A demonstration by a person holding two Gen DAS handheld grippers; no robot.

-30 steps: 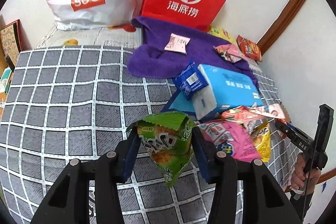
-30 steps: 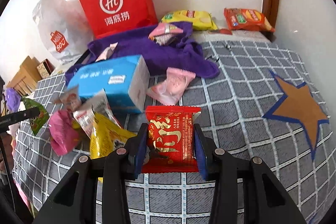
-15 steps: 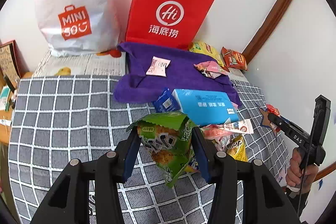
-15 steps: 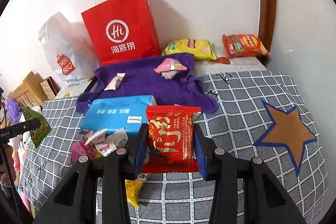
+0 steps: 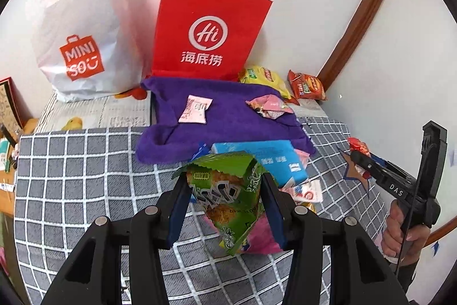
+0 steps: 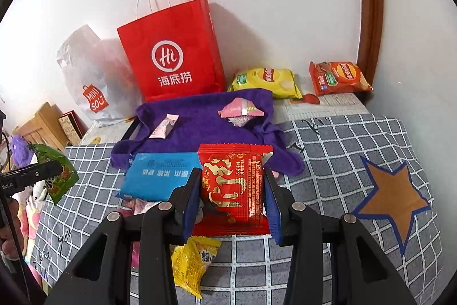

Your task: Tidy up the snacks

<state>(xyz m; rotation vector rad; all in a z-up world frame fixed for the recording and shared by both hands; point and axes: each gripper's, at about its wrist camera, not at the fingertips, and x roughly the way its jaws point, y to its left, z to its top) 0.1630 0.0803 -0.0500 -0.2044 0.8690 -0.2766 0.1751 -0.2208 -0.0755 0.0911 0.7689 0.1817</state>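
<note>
L tongs (image 5: 225,207) clamped on green snack pouch (image 5: 228,199), held by its sides, clear of the bed; R tongs (image 6: 232,196) clamped on red snack packet (image 6: 234,187), likewise. Judged: both lifted for transfer, prob. to the red paper bag (image 5: 205,27) at the wall. Purple towel (image 5: 228,119) lies just in front of that bag; blue tissue pack (image 6: 160,176) in front of towel. Vs 1 s ago: both tongs higher, bag handles now in view, grips unchanged.

Two bags stand at the wall: one red (image 6: 174,53), one white (image 5: 82,27). One purple towel (image 6: 200,125), one blue pack (image 6: 160,176). Two chip packets, yellow (image 6: 268,80) and orange (image 6: 340,77).
</note>
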